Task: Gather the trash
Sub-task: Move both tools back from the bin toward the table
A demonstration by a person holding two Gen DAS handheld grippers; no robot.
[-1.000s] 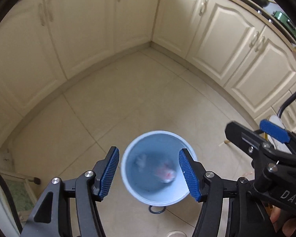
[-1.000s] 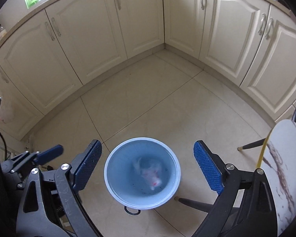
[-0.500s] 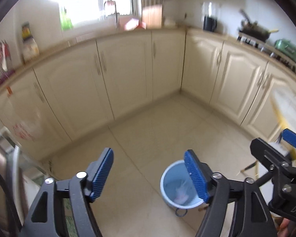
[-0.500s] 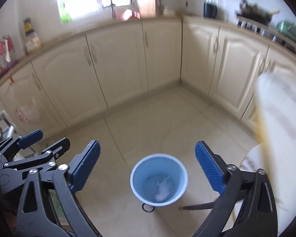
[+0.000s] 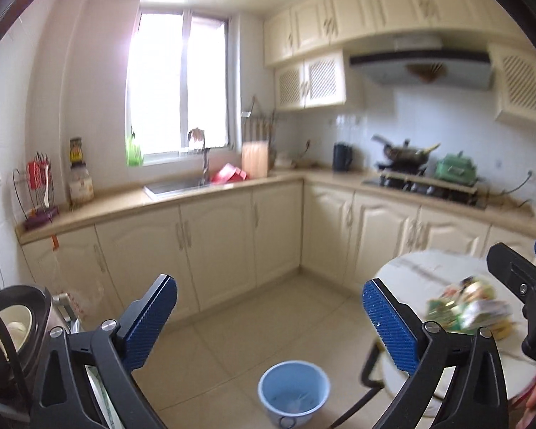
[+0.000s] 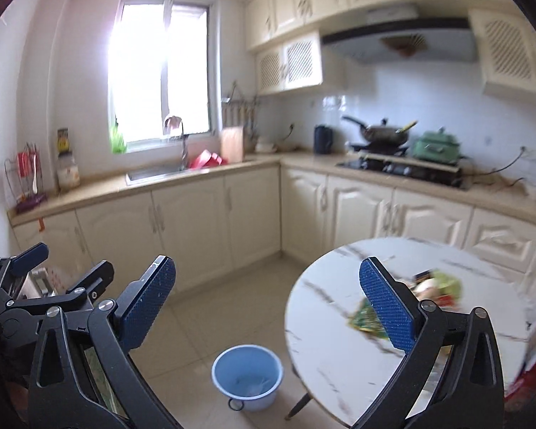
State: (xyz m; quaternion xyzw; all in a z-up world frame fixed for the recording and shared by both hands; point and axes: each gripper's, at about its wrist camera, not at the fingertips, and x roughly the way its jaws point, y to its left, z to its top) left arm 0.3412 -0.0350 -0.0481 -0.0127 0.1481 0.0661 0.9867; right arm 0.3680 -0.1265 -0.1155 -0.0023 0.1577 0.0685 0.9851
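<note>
Below the round table (image 6: 339,321) my blue bucket (image 6: 247,375) holds some trash; wrappers (image 6: 436,286) remain on top; left gripper (image 5: 268,321) opening, empty; right gripper (image 6: 268,307) spread, empty.

text: none legible | labels on wrappers, jar: too blurred

Blue bucket (image 6: 247,375) upright on floor by table, pale trash inside. Blurry pile of colourful wrappers (image 5: 468,309) on tabletop.
</note>
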